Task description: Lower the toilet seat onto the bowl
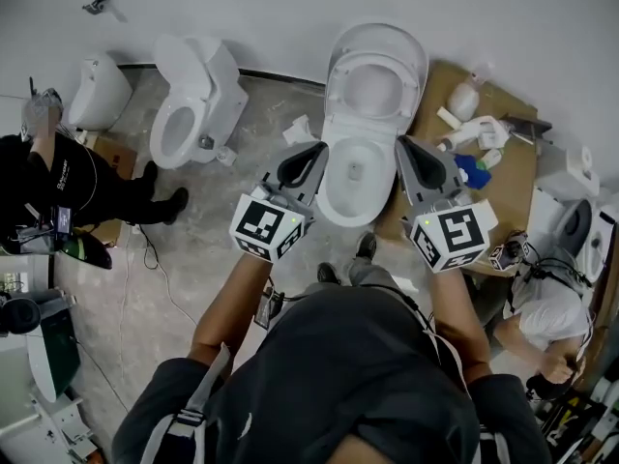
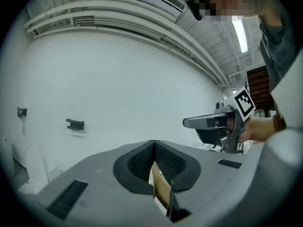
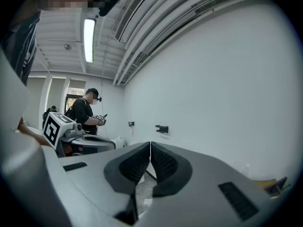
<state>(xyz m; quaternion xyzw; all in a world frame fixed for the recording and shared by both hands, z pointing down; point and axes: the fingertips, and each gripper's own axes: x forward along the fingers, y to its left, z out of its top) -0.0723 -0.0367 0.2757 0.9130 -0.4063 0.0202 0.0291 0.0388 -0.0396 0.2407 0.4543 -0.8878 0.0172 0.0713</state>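
Note:
In the head view a white toilet (image 1: 360, 153) stands against the wall straight ahead. Its seat (image 1: 375, 71) is tipped up, leaning back toward the wall above the open bowl (image 1: 348, 177). My left gripper (image 1: 311, 158) hangs level at the bowl's left side and my right gripper (image 1: 414, 155) at its right side; neither touches the toilet. In the left gripper view the left gripper (image 2: 154, 143) has its jaws pressed together with nothing between them. The right gripper (image 3: 150, 144) is likewise shut and empty, facing the white wall.
A second toilet (image 1: 191, 100) stands to the left, with another white fixture (image 1: 97, 90) beyond it. A person in black (image 1: 58, 177) stands at the left. Brown cardboard (image 1: 503, 182) with bottles (image 1: 464, 100) lies to the right of the bowl, and another person (image 1: 546, 303) crouches at the lower right.

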